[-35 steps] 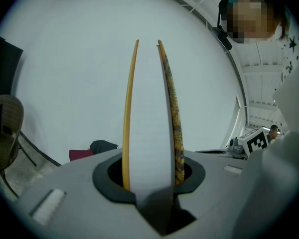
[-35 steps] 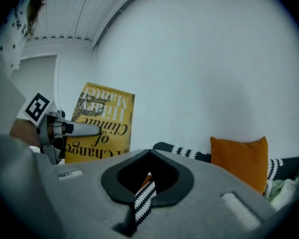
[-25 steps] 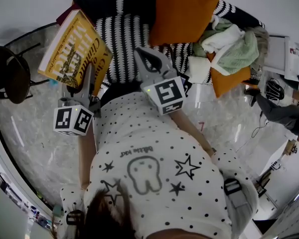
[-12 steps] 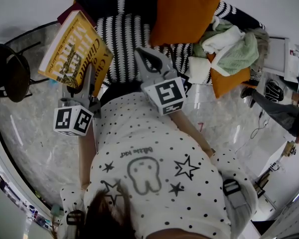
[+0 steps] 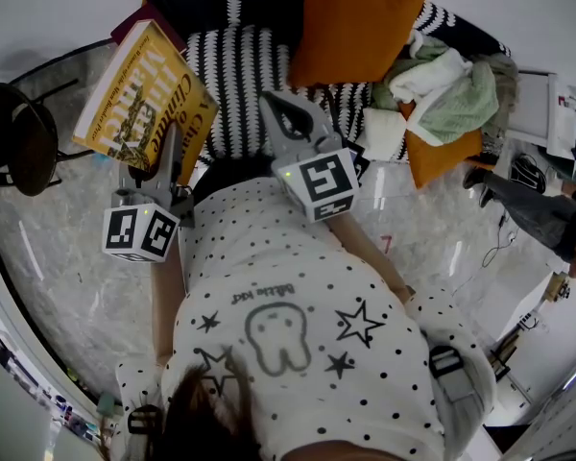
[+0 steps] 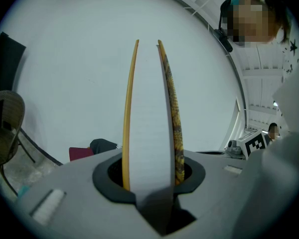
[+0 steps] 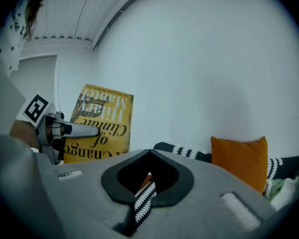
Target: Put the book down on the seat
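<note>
While my left gripper (image 5: pixel 165 147) is clamping the yellow hardback book (image 5: pixel 139 89) aloft near the black-and-white striped sofa seat (image 5: pixel 235 80), with my right gripper (image 5: pixel 274 104) idling closed and empty, I am judging that lowering it flat there comes next.

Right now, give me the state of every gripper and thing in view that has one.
left gripper: shut on the yellow rectangular book.
yellow rectangular book: closed, upright in the air, not yet on the black-and-white striped seat.
right gripper: shut, empty.
orange square cushion: standing upright on the seat.
green and white clothes: crumpled in a heap.
</note>
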A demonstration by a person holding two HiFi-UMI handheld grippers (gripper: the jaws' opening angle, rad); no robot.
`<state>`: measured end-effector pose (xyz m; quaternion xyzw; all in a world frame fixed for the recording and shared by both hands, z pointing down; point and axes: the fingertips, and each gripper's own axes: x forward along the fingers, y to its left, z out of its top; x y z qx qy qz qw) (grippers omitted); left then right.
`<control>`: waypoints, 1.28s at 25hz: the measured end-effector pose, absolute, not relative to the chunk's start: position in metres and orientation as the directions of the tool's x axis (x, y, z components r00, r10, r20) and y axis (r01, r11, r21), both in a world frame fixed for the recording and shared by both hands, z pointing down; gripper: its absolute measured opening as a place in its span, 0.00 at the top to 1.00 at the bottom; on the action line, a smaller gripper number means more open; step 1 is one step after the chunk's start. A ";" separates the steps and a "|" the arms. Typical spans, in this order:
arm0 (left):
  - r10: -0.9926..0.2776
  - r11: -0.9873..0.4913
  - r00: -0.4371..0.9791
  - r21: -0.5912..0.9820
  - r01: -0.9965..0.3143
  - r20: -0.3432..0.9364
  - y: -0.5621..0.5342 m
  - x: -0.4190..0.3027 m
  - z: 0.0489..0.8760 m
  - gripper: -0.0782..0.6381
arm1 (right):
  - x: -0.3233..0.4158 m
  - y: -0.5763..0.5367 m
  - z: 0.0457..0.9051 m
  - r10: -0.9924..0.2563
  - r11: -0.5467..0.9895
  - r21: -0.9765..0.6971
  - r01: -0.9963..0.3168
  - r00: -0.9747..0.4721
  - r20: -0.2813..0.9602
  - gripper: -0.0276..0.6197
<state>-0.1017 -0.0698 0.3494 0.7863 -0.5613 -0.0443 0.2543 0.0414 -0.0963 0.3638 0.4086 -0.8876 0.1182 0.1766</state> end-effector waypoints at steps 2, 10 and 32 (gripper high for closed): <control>-0.905 -0.242 0.368 0.450 -0.859 0.215 -0.070 -0.102 0.350 0.69 | 0.042 -0.097 0.364 -0.685 0.636 -0.065 -0.769 -0.602 0.410 0.96; -0.902 -0.251 0.377 0.455 -0.854 0.210 -0.070 -0.101 0.350 0.69 | 0.042 -0.095 0.364 -0.687 0.634 -0.062 -0.771 -0.599 0.411 0.96; -0.898 -0.262 0.392 0.471 -0.842 0.202 -0.066 -0.100 0.348 0.69 | 0.044 -0.092 0.365 -0.689 0.627 -0.070 -0.776 -0.594 0.415 0.96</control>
